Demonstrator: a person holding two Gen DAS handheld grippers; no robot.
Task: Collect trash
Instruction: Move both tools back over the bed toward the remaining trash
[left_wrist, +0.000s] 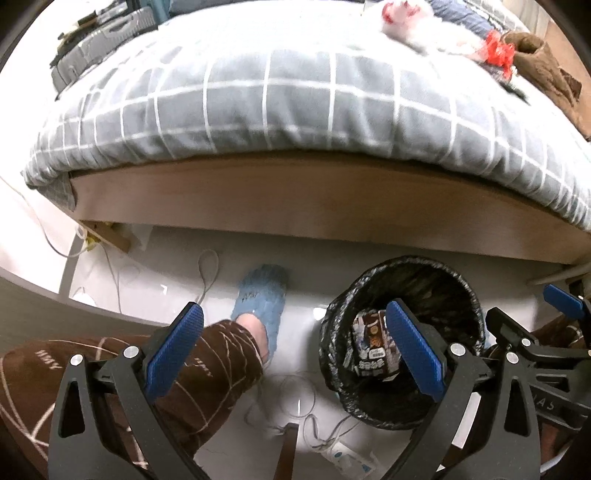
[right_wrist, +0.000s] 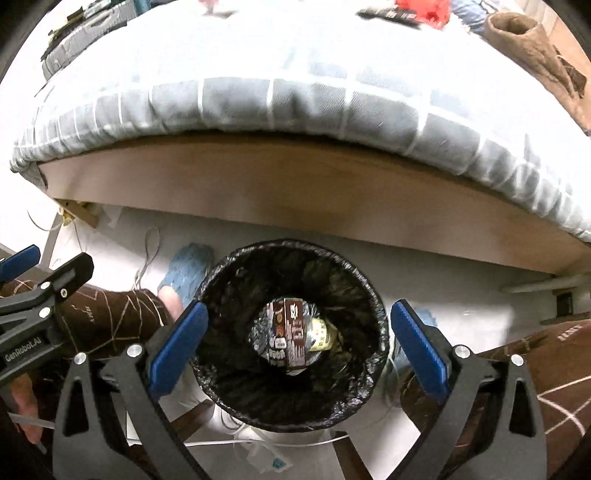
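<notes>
**Both claws spread wide above the bin, nothing held**

The right gripper (right_wrist: 295, 332) hangs directly over the trash bin (right_wrist: 221, 376), its blue pads spread wide apart with nothing between them. The bin, lined with a black bag, stands on the pale floor (right_wrist: 461, 295) just in front of the bed's wooden side board (right_wrist: 295, 184). At the bottom of the bin lie a dark brown snack wrapper (right_wrist: 293, 332) and a yellowish piece of trash (right_wrist: 323, 334) beside it.

The left gripper (left_wrist: 295, 343) is also spread apart and empty, to the left of the bin, over the person's leg in brown patterned trousers (left_wrist: 207, 365) and a foot in a blue slipper (left_wrist: 262, 295). White cables (left_wrist: 207, 273) trail across the floor near the slipper.

On the bed's grey checked quilt (left_wrist: 295, 92), near its far right corner, lie a white bundle (left_wrist: 424, 26) and red plastic (left_wrist: 498, 50), next to a brown cloth (left_wrist: 543, 62).
</notes>
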